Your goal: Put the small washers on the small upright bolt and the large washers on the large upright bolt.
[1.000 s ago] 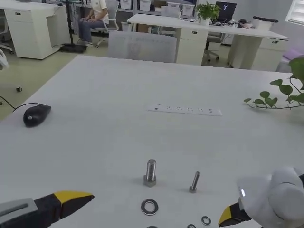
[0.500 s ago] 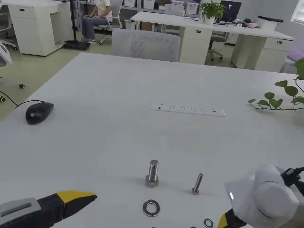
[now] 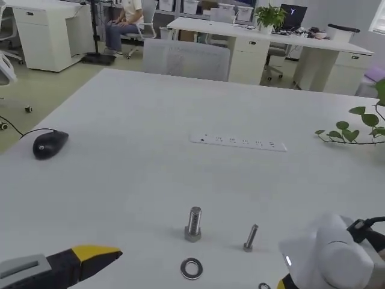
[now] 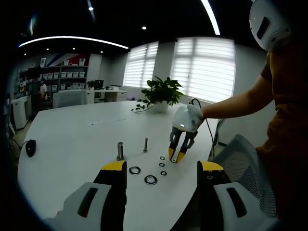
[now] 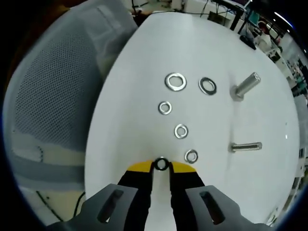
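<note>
Left gripper [image 4: 162,168], jaws apart (washers [image 4: 150,180] ahead)

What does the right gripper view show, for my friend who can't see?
The right tongs pinch a small washer on a white table. Ahead lie three more small washers, two large washers and two upright bolts.

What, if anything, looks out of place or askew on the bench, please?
Nothing stands out: the large bolt and small bolt stand upright, and the washers lie flat and apart on the table.
</note>
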`<state>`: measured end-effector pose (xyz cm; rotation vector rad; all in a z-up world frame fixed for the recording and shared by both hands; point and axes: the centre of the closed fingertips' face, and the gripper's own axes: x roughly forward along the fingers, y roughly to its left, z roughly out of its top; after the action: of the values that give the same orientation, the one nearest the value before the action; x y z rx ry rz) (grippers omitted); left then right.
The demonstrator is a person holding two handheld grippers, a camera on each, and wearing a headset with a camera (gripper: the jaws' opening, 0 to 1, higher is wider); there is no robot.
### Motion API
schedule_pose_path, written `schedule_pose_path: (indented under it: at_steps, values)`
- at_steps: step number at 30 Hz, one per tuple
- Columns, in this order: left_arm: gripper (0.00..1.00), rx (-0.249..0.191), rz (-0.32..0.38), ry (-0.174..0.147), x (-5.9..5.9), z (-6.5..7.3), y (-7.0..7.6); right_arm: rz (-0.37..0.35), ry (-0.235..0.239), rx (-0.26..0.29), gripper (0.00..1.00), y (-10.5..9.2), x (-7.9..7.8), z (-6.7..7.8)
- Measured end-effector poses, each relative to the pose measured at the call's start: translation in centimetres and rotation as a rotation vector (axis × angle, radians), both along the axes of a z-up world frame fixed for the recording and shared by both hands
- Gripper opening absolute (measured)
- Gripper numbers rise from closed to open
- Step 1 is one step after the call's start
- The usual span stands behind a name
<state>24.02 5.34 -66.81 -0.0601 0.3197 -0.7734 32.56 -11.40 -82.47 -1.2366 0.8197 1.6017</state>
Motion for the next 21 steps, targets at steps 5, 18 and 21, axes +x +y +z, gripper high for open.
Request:
schedule_pose_path:
  at_steps: [5,18,21]
  values:
    - [0.58,0.002,-0.002,-0.002,-0.1,0.0,-0.1,-0.038,0.006,0.006,0.13,0.0,0.2,0.0]
    - [0.58,0.010,-0.003,-0.005,-0.2,0.1,-0.1,-0.083,0.008,0.008,0.12,0.2,0.8,1.1]
    - [0.58,0.011,-0.009,-0.004,-0.2,0.0,-0.3,-0.086,-0.004,0.027,0.12,0.7,1.4,2.7]
